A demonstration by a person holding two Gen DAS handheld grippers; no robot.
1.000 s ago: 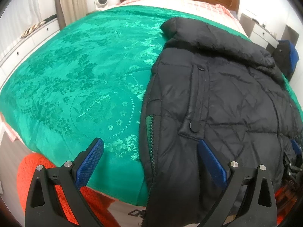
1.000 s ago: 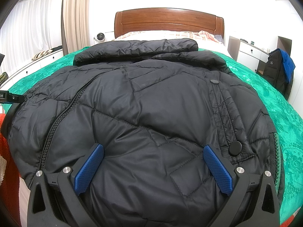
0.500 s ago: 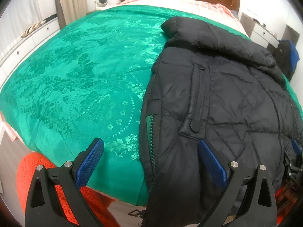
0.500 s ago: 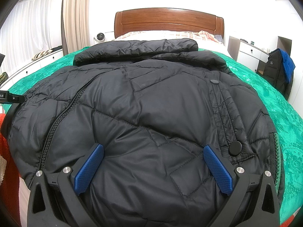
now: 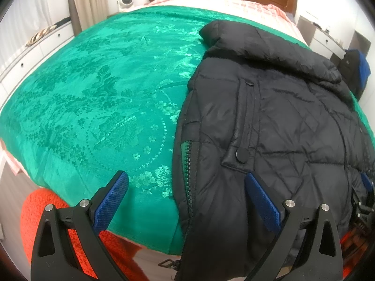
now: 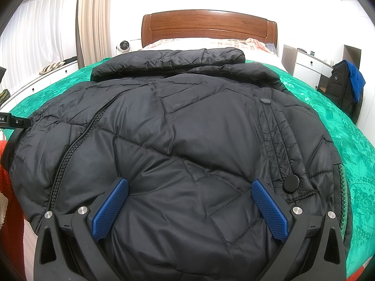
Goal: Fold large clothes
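Observation:
A black quilted puffer jacket (image 6: 187, 140) lies flat on a green bedspread (image 5: 93, 107), collar toward the headboard, hem hanging over the foot of the bed. It fills the right half of the left wrist view as the jacket (image 5: 269, 121). My left gripper (image 5: 187, 187) is open at the jacket's left hem edge, straddling the zipper side, one pad over the bedspread. My right gripper (image 6: 189, 194) is open over the lower front of the jacket, nothing between its fingers. The right gripper's blue pad (image 5: 366, 182) shows at the far right of the left wrist view.
A wooden headboard (image 6: 208, 27) and pillows sit at the far end. White drawers (image 6: 304, 66) and a dark bag with blue cloth (image 6: 346, 86) stand to the right. An orange knitted thing (image 5: 46, 210) lies below the bed's foot. Curtains and a low cabinet run along the left.

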